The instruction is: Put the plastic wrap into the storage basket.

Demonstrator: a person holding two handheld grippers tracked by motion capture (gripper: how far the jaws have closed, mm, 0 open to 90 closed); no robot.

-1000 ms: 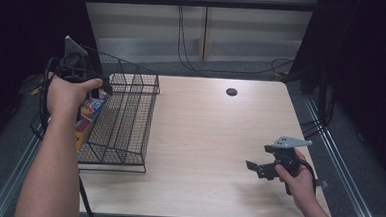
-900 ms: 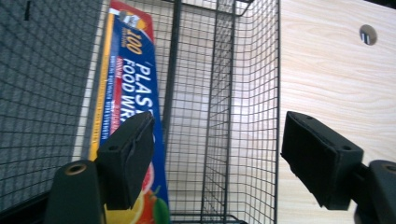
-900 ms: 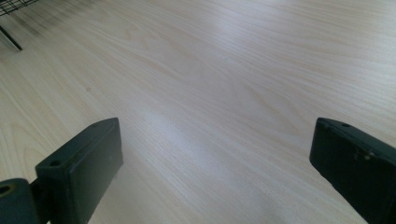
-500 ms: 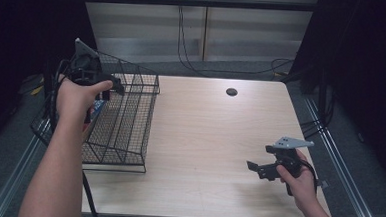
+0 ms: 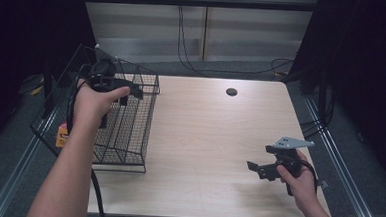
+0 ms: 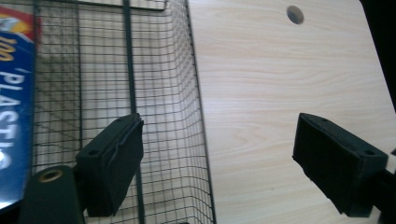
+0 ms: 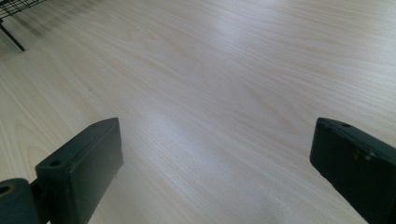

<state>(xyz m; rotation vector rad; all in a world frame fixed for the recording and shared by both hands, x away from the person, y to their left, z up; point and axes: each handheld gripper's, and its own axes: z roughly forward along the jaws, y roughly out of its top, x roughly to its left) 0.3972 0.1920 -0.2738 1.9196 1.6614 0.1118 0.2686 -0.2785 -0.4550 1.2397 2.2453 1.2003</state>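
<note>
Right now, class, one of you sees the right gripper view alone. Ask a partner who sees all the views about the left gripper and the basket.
Operator: Where's the left gripper?
Observer: The left gripper hangs above the basket's right wall, jaws open, one to each side of it.
Operator: Anything at the basket?
Observer: A blue box lettered PLASTIC, at its left side.
</note>
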